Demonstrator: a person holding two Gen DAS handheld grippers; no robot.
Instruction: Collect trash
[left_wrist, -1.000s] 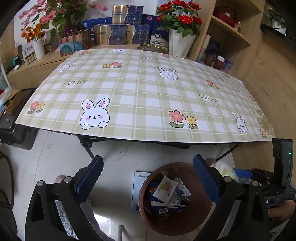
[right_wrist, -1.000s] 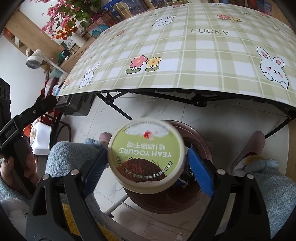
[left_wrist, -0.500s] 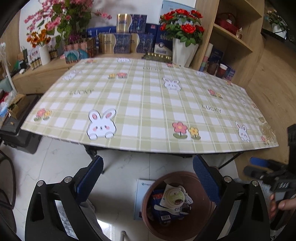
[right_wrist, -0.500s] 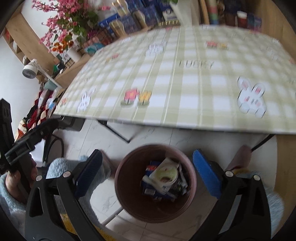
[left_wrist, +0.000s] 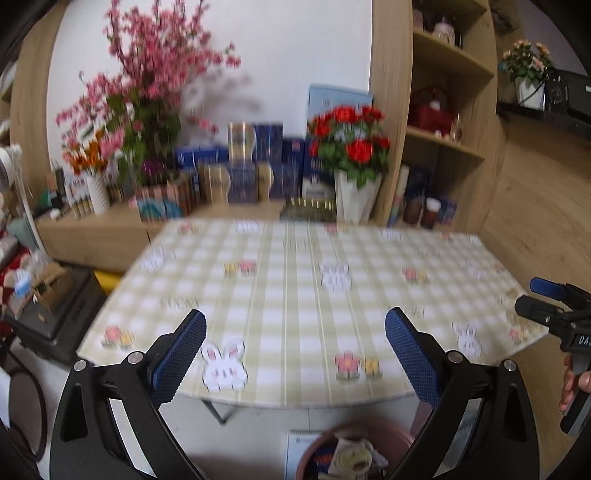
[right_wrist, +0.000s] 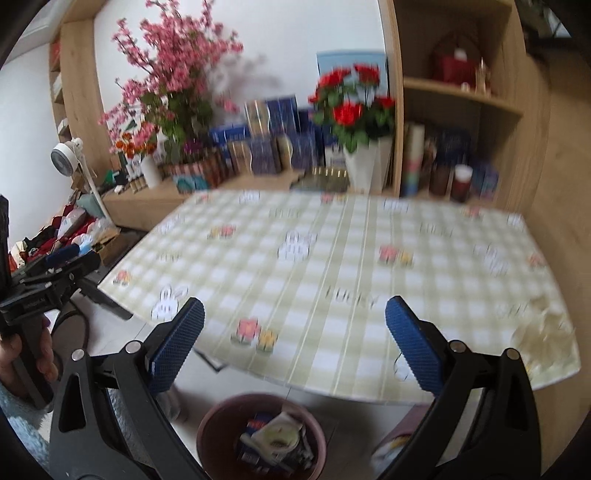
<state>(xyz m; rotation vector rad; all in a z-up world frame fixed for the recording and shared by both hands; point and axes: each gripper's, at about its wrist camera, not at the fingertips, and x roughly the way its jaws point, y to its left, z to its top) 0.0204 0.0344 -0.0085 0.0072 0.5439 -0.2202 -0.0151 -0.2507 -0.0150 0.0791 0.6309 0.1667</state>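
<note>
Below both released, rubber-padded tongs (right_wrist: 294, 345), crumpled wrappers fill a round brown bin (right_wrist: 261, 435).

Motion is blurring the tablecloth (left_wrist: 295, 295) print, leaving its lettering unreadable. The bottom edge is cutting off the trash bin (left_wrist: 317, 450) in the left view; wrappers (right_wrist: 273, 439) inside are smearing together, their labels staying too small to read.

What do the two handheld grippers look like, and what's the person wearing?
Both the left gripper and the right gripper have black angular plastic fingers with silver pivot screws and blue, finely textured pads. The right one's black body carries white lettering, partly cut off. A fuzzy light-blue sleeve shows at the left wrist.
</note>
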